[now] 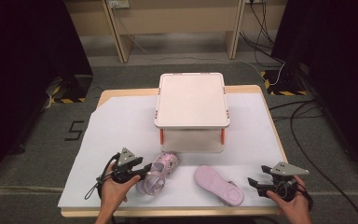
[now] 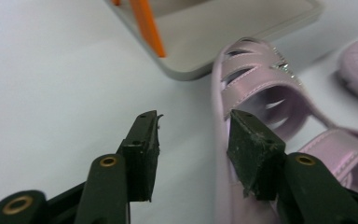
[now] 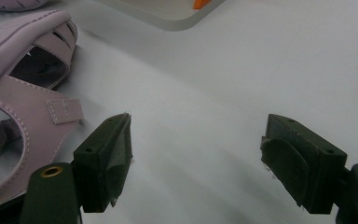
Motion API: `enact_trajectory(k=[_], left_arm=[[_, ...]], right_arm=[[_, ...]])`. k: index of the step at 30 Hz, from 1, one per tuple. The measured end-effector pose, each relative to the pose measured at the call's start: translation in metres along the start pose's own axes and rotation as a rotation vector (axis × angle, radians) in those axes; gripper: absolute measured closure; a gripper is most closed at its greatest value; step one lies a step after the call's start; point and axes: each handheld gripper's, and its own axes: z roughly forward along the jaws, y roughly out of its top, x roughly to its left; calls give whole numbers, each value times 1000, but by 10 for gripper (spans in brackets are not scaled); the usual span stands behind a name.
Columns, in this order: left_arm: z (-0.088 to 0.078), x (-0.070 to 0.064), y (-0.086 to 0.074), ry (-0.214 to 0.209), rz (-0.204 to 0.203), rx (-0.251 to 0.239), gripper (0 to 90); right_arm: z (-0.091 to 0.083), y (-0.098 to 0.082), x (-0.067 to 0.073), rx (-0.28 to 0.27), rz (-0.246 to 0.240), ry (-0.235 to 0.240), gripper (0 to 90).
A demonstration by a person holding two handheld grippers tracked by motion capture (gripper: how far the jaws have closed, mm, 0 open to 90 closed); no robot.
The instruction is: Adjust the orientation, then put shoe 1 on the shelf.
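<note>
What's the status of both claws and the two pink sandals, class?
Left claw open, one jaw inside the upright sandal. Right claw open, empty, beside the overturned sandal. White stand behind; nothing blocking.

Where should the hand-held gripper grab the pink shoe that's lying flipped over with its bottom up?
Probably by the ankle strap at the heel end of the upside-down sandal. It faces the right hand-held gripper, whose jaws stand open beside it. The strap is thin and sticks out, so the jaws could close over it coming in low from that side. The flat sole is likely too broad to pinch.
</note>
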Motion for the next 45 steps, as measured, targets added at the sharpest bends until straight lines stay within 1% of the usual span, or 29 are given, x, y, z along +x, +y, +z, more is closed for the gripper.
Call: enact_trajectory(k=[1, 3, 5, 7, 11, 12, 14, 16, 17, 18, 19, 21, 24, 27, 30, 32, 34, 36, 38, 41, 45], left_arm=[[0, 1, -1, 5, -3, -1, 521], [0, 5, -3, -6, -24, -3, 514], [-1, 8, -4, -7, -36, -1, 506], [-3, 11, -5, 9, -41, 4, 484], [-4, 18, -9, 32, -39, 18, 478], [-4, 21, -10, 41, -44, 24, 475], [-5, 26, -12, 65, -42, 34, 449], [-8, 31, -13, 80, -48, 33, 425], [-10, 33, -13, 75, -55, 27, 426], [-13, 34, -13, 70, -64, 21, 404], [-15, 34, -13, 72, -64, 16, 404], [-18, 33, -11, 75, -52, 12, 391], [-22, 29, -6, 66, -32, 0, 374], [-26, 20, 0, 53, 8, -3, 347], [-26, 12, 4, 34, 63, -2, 326], [-25, 8, 5, 30, 85, 3, 304], [-24, 7, 6, 25, 95, 0, 291], [-23, 6, 6, 7, 98, -15, 278], [-21, 6, 4, 6, 112, -12, 277], [-18, 6, 3, 9, 133, -8, 272], [-15, 5, 3, 4, 148, -14, 260]], right_arm=[[0, 0, 0, -1, 1, 0, 248], [0, 0, 0, 1, -1, 1, 248], [0, 0, 0, 2, -1, 2, 248], [0, 0, 0, 1, -2, 0, 248], [0, 0, 0, 3, -1, 2, 248], [0, 0, 0, 3, 0, 2, 248], [0, 0, 0, 3, 1, 2, 248], [1, 0, 0, 0, -1, 2, 248], [1, 0, 0, 0, 1, 2, 247], [0, 0, 0, 2, 2, 2, 248], [1, 0, 0, 1, -1, 4, 248], [1, 0, 0, 2, -3, 5, 248], [1, 0, -1, -4, 1, 4, 248], [1, 0, -2, -4, 5, 4, 247], [2, -1, -3, -1, 9, 7, 248], [2, -1, -4, -2, 9, 10, 247], [2, -1, -4, -1, 14, 12, 247], [2, -1, -4, -3, 11, 15, 247], [2, -1, -4, -2, 13, 12, 247], [2, 0, -4, -7, -1, 9, 248], [2, -1, -4, 0, 11, 10, 248]])
